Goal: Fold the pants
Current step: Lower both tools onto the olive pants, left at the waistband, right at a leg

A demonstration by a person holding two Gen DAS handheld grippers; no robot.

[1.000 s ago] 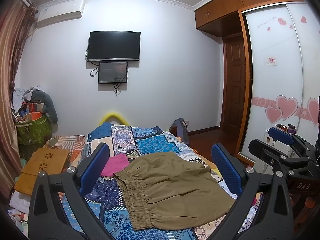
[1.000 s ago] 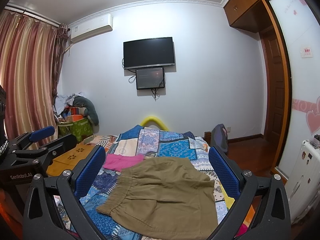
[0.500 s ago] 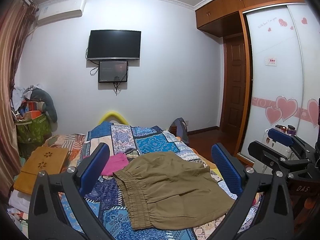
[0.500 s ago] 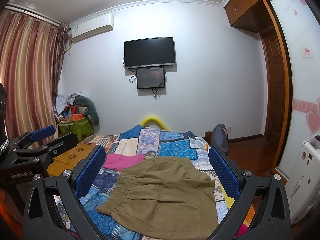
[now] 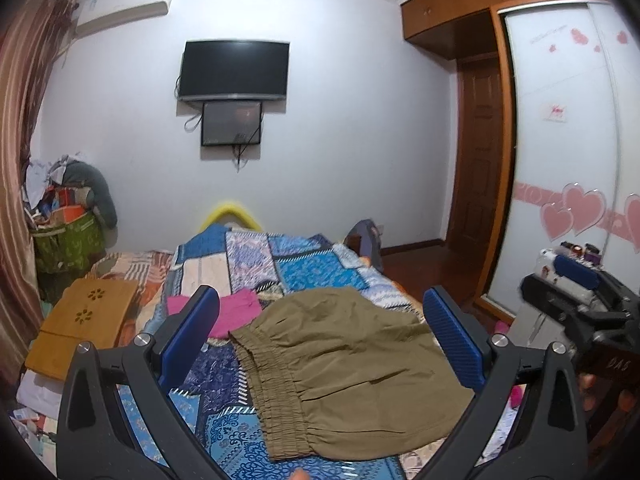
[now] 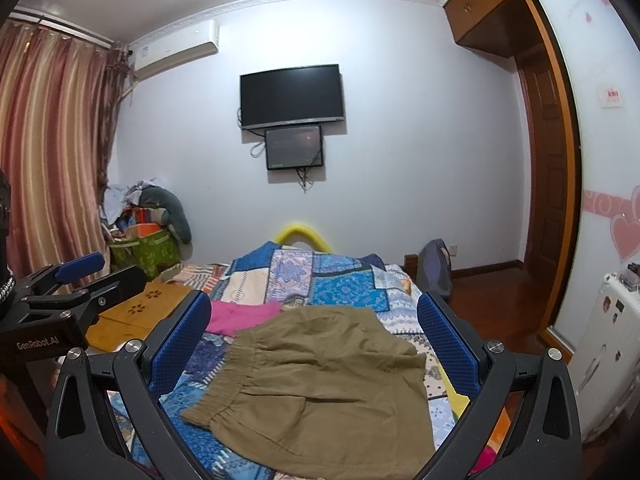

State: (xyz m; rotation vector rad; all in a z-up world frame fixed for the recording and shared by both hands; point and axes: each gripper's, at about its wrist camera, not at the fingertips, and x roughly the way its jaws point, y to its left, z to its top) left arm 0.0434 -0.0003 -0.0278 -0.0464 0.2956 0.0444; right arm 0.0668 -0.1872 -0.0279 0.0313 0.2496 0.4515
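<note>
Now | 1 olive pants (image 5: pixel 344 364) | 1 pink garment (image 5: pixel 234 314), perhaps folded | 2 grippers, left gripper (image 5: pixel 320 336), right gripper (image 6: pixel 314 334): fingers spread, empty

White walls, a black television (image 6: pixel 291 96) mounted high, striped curtains (image 6: pixel 48 152) at left, wooden wardrobe (image 5: pixel 500 128) beside a dark floor (image 6: pixel 492 292).

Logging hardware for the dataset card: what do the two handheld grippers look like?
Both match: the left gripper and right gripper have black Y-shaped plastic frames with silver screw heads and textured blue finger pads. The left one's body reads "GenRobot.AI" in white in the right wrist view. No cables or sleeves are visible.
</note>
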